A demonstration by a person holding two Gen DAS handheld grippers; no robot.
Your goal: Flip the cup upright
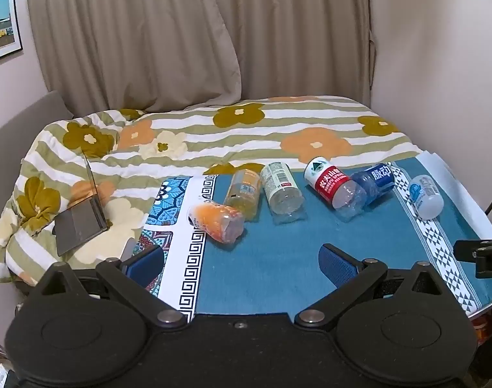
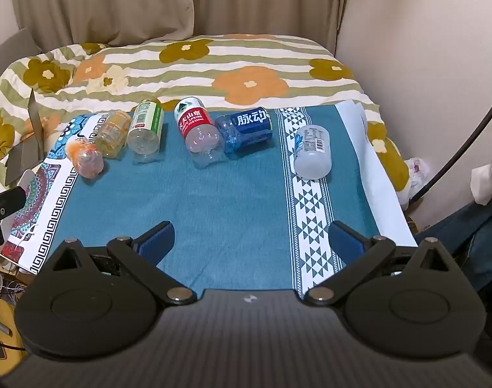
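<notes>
Several cut bottle cups lie on their sides in a row on the blue cloth (image 1: 271, 258) (image 2: 220, 200): an orange one (image 1: 218, 223) (image 2: 86, 158), a yellow one (image 1: 242, 194) (image 2: 111, 132), a green-labelled clear one (image 1: 281, 190) (image 2: 145, 127), a red-labelled one (image 1: 334, 186) (image 2: 197, 127), a blue one (image 1: 373, 181) (image 2: 246, 127), and a frosted white one (image 1: 425, 197) (image 2: 312, 152). My left gripper (image 1: 241, 263) is open and empty, short of the row. My right gripper (image 2: 250, 242) is open and empty, near the cloth's front edge.
A flowered quilt (image 1: 213, 132) (image 2: 197, 61) covers the bed behind the cloth. An open laptop (image 1: 81, 223) (image 2: 26, 142) sits on the quilt at the left. Curtains (image 1: 181, 32) hang at the back. A wall stands at the right.
</notes>
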